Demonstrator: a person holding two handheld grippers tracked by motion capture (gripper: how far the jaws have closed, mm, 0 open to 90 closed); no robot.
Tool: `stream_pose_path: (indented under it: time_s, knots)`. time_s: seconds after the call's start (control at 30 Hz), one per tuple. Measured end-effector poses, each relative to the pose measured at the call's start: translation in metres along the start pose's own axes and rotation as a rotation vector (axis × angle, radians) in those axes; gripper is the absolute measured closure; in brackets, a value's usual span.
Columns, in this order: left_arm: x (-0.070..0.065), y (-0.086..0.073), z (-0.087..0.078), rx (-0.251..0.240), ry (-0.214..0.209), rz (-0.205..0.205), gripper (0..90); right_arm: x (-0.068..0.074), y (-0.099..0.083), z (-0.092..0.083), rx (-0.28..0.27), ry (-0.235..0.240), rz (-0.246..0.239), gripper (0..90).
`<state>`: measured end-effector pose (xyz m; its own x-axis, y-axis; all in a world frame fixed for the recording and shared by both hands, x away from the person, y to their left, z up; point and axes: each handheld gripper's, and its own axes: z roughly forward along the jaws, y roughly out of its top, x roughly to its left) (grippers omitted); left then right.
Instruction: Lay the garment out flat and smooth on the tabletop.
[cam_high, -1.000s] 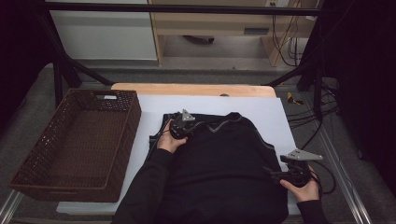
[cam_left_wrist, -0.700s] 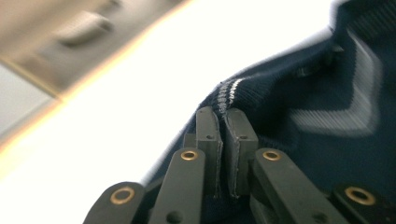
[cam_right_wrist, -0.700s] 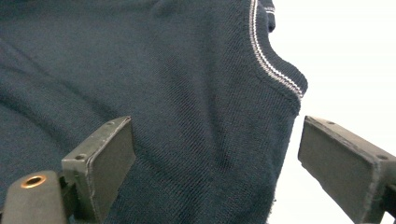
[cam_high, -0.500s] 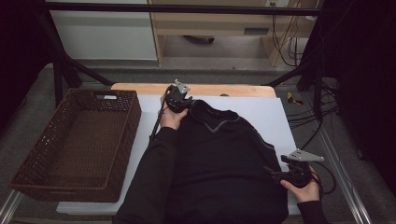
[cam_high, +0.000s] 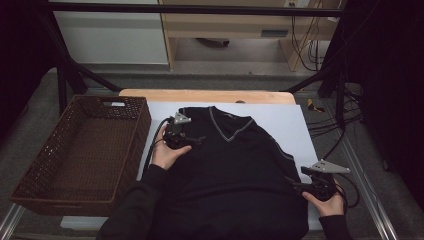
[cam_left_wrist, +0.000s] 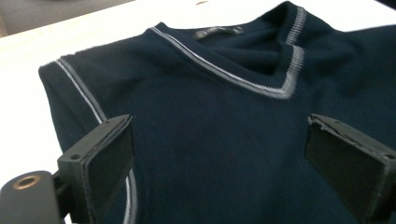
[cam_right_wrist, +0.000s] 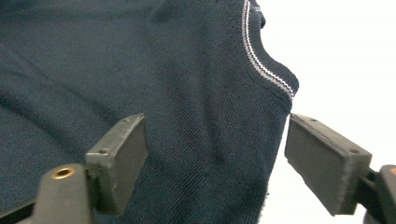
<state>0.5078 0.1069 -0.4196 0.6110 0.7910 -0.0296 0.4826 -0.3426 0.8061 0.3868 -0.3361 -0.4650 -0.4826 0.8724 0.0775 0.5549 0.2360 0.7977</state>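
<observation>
Currently the navy V-neck vest (cam_high: 235, 165) lies flat on the white table sheet (cam_high: 280, 117), beside the wicker basket (cam_high: 80, 155). Left gripper (cam_high: 197, 141) over its shoulder, jaws just opening, wide apart, nothing pinched. Right gripper (cam_high: 295, 184) at the armhole edge, jaws closing somewhat, fabric between them, pads not pressing.

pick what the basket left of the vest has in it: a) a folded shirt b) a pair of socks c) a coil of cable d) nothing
d, the brown wicker basket beside the dark v-neck vest shows only its bare woven floor in the high view, with nothing lying in it.
</observation>
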Motion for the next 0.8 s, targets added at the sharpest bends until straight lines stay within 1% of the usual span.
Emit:
stream_pose_path:
  time_s: [0.03,0.07,0.13,0.17,0.23,0.27,0.37,0.4,0.47,0.53,0.57,0.6,0.63,0.67,0.73,0.77,0.8]
  knots:
    - [-0.002,-0.004,-0.004,-0.005,-0.002,0.005,7.3,0.0,0.0,0.0,0.002,0.002,-0.001,27.1]
    - [-0.003,-0.009,-0.008,-0.01,-0.012,-0.003,7.0,0.001,0.0,-0.001,0.003,0.005,0.0,28.4]
    - [-0.007,-0.018,-0.015,-0.017,-0.029,-0.007,6.9,0.001,0.0,0.0,0.009,0.008,-0.004,30.2]
    - [-0.009,-0.023,-0.018,-0.015,-0.034,-0.006,6.9,0.002,0.0,0.0,0.014,0.01,-0.008,32.0]
    - [-0.014,-0.037,-0.024,-0.006,-0.062,-0.015,6.9,0.002,0.0,0.0,0.021,0.011,-0.008,32.8]
    - [-0.016,-0.042,-0.026,0.001,-0.066,-0.014,6.9,0.002,-0.001,-0.001,0.026,0.011,-0.007,33.9]
    - [-0.024,-0.06,-0.031,0.043,-0.077,-0.019,7.0,0.001,-0.002,0.0,0.038,0.0,0.001,35.7]
    - [-0.026,-0.066,-0.033,0.057,-0.072,-0.019,7.0,0.001,-0.003,0.0,0.05,-0.006,0.008,36.2]
    - [-0.029,-0.076,-0.035,0.083,-0.064,-0.036,7.2,-0.001,-0.004,0.0,0.067,-0.019,0.007,37.4]
    - [-0.032,-0.086,-0.038,0.104,-0.062,-0.043,10.0,-0.003,-0.006,-0.002,0.093,-0.035,0.013,38.6]
    - [-0.033,-0.091,-0.04,0.11,-0.069,-0.042,11.2,-0.004,-0.008,-0.002,0.101,-0.04,0.016,40.2]
    - [-0.035,-0.095,-0.042,0.114,-0.07,-0.032,12.5,-0.005,-0.009,-0.003,0.11,-0.047,0.026,41.5]
    - [-0.036,-0.099,-0.044,0.121,-0.069,-0.016,15.5,-0.005,-0.01,-0.003,0.12,-0.054,0.019,42.0]
    - [-0.038,-0.102,-0.045,0.126,-0.068,-0.011,17.7,-0.005,-0.011,-0.003,0.131,-0.06,0.02,43.0]
    - [-0.039,-0.104,-0.049,0.152,-0.071,0.006,20.7,-0.004,-0.013,-0.004,0.15,-0.058,0.024,44.4]
    - [-0.039,-0.104,-0.051,0.167,-0.078,0.013,23.0,-0.004,-0.013,-0.003,0.154,-0.055,0.018,45.7]
    - [-0.039,-0.103,-0.054,0.169,-0.087,0.007,24.2,-0.003,-0.014,-0.004,0.159,-0.056,0.017,45.9]
